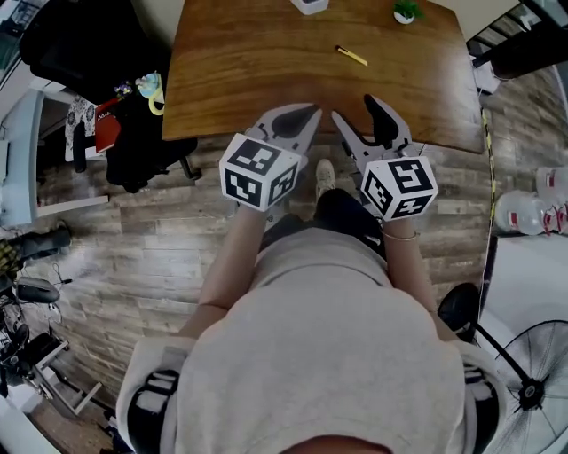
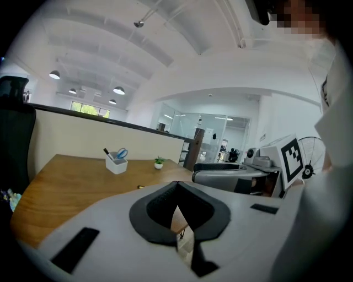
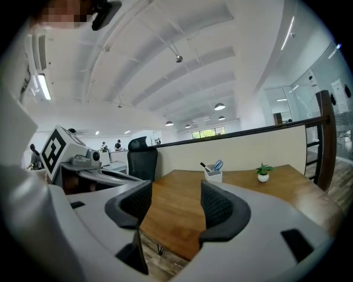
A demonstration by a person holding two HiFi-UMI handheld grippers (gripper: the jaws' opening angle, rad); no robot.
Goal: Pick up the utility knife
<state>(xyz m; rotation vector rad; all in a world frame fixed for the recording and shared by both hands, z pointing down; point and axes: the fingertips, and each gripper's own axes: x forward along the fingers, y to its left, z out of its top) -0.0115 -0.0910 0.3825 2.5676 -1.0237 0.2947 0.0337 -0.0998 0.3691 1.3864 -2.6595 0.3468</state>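
Note:
The utility knife (image 1: 351,56) is a slim yellow bar lying on the brown wooden table (image 1: 248,62), right of centre. In the left gripper view the knife (image 2: 141,187) is a tiny shape far out on the tabletop. My left gripper (image 1: 306,113) hovers over the table's near edge, jaws shut with nothing between them; seen from its own camera the left gripper (image 2: 177,206) has its pads together. My right gripper (image 1: 355,108) is beside it, open and empty, also at the near edge, well short of the knife. The right gripper (image 3: 175,206) shows a wide gap, and the knife is out of sight in its view.
A white pen holder (image 1: 309,4) and a small potted plant (image 1: 406,11) stand at the table's far edge. A black office chair (image 1: 133,133) stands left of the table, and a floor fan (image 1: 532,381) stands at the right. The floor is wood plank.

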